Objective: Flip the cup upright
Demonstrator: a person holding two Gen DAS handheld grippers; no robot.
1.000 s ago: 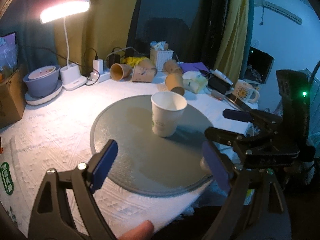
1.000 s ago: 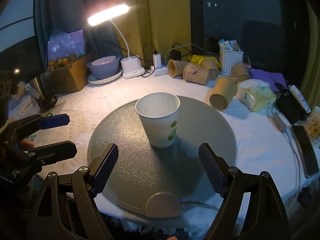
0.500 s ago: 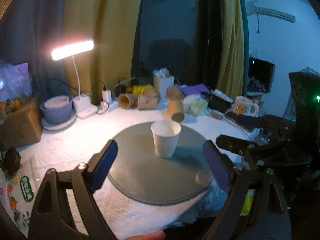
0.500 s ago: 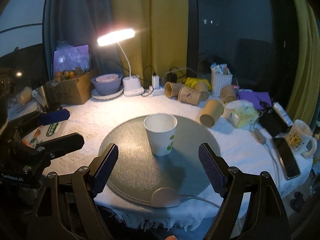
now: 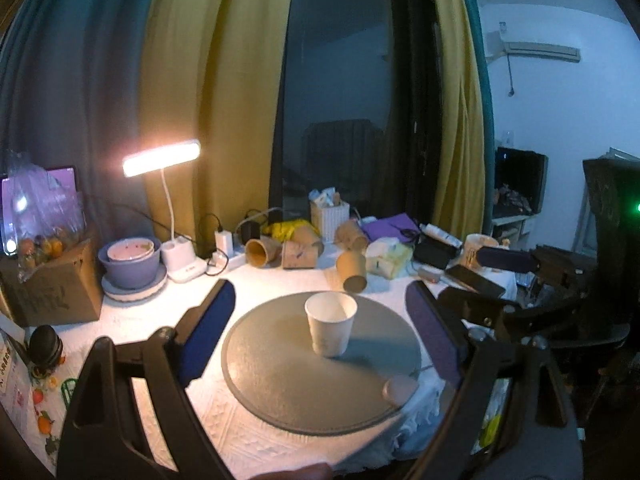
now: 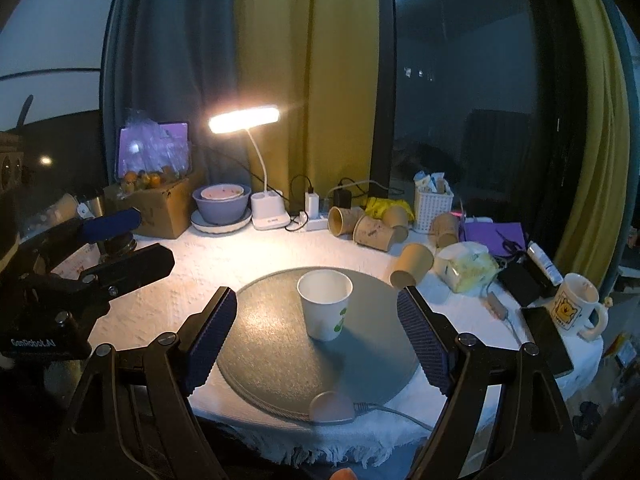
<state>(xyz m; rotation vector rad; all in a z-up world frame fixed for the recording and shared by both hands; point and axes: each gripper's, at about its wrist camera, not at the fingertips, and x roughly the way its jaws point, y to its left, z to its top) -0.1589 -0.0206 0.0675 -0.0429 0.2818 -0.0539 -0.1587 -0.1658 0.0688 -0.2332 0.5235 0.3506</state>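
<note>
A white paper cup (image 5: 330, 329) stands upright, mouth up, near the middle of a round grey mat (image 5: 280, 384). In the right wrist view the cup (image 6: 325, 309) shows a green print low on its side, on the same mat (image 6: 272, 360). My left gripper (image 5: 320, 332) is open and empty, held back from the table's front edge. My right gripper (image 6: 316, 328) is open and empty too, also back from the cup. Each gripper shows in the other's view, the right one (image 5: 504, 272) at the right and the left one (image 6: 116, 240) at the left.
Several brown paper cups (image 6: 412, 266) lie on their sides behind the mat. A lit desk lamp (image 6: 244, 120), a bowl on a plate (image 6: 222, 204), a cardboard box (image 6: 156, 204), a tissue pack (image 6: 468, 266), a mug (image 6: 576, 306) and a phone (image 6: 548, 332) crowd the table's back and right.
Both grippers have pulled back and up from the cup, which looks smaller now. The cup stays upright in the same place on the mat.
</note>
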